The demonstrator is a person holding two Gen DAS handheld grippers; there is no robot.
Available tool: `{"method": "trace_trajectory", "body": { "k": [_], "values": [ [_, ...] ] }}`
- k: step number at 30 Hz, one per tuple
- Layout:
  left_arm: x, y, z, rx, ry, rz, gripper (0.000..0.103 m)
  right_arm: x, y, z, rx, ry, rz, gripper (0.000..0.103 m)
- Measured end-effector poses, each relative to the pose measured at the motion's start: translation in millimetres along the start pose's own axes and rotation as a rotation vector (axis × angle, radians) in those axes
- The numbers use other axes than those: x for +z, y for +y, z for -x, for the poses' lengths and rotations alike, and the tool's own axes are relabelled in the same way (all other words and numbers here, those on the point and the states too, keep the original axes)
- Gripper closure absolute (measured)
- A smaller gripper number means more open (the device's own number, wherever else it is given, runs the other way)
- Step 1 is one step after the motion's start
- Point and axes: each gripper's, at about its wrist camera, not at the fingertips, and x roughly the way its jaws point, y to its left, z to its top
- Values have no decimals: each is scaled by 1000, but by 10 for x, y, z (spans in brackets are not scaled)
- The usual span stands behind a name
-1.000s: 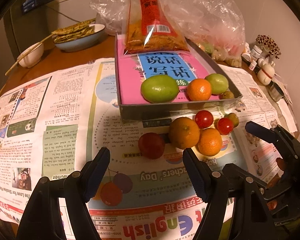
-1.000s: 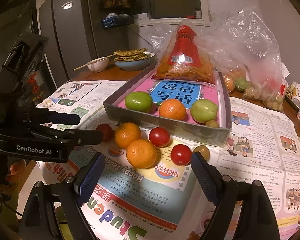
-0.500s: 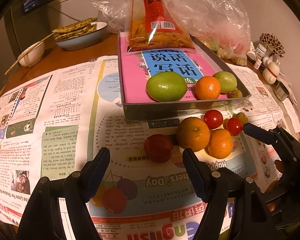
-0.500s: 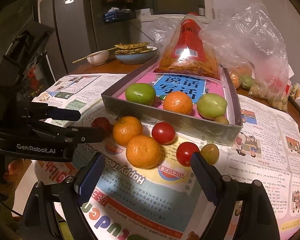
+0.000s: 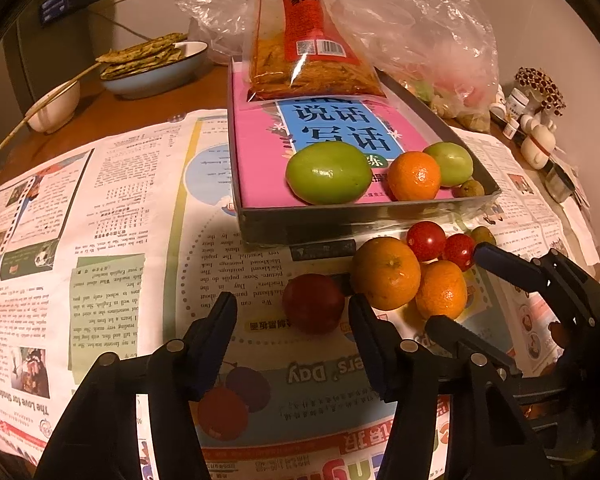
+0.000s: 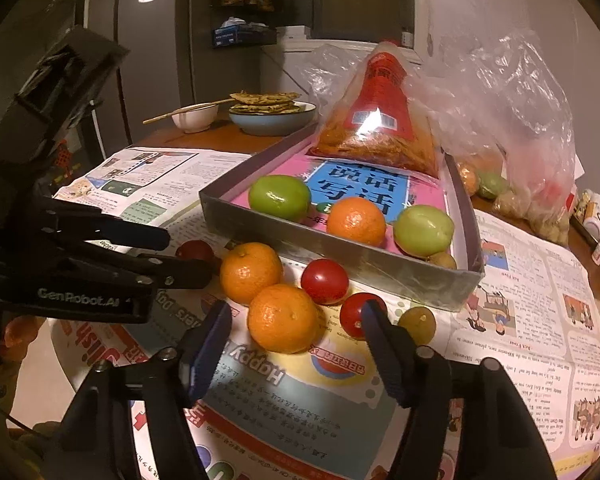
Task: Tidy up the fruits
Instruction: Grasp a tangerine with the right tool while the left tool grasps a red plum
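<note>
Since a second ago both grippers have edged closer to the loose fruit, and both pairs of fingers stand narrower and are closing. The left gripper (image 5: 292, 312) has the dark red fruit (image 5: 313, 303) just ahead between its fingers, pads not touching it. The right gripper (image 6: 296, 328) has the near orange (image 6: 283, 318) between its fingers, also untouched.

Beyond the fingertips of both, on the newspaper-covered tabletop (image 5: 132, 208), sits the grey tray (image 5: 340, 222). It holds a pink book (image 5: 260, 152), a snack bag (image 5: 312, 60) lying on the book's far end, and along the near wall a large green fruit (image 5: 328, 173), an orange (image 5: 414, 176), a smaller green fruit (image 5: 452, 163) and a small brownish fruit (image 5: 469, 189).

Further off, a blue bowl (image 5: 152, 76) holds flatbreads, and a white bowl (image 5: 56, 108) carries chopsticks.

Outside the tray, past the right fingertips, lie another orange (image 6: 251, 273), two red tomatoes (image 6: 324, 281) and one olive-coloured fruit (image 6: 417, 323).
</note>
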Motion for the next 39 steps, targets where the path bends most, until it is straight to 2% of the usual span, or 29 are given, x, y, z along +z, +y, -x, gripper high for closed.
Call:
{"method": "trace_trajectory", "body": {
  "k": [6, 13, 20, 28, 39],
  "values": [
    [12, -3, -39, -11, 5, -3, 49, 8, 99, -58, 12, 3, 51, 48],
    [23, 8, -76, -22, 7, 2, 51, -32, 124, -217, 3, 55, 54, 52],
    [43, -5, -96, -29, 1, 3, 56, -38, 54, -230, 12, 40, 26, 64],
    [56, -69, -109, -39, 2, -13, 70, -57, 12, -150, 87, 43, -6, 65],
    [66, -22, -57, -48, 0, 17, 70, -27, -108, -6, 122, 27, -57, 65]
  ]
}}
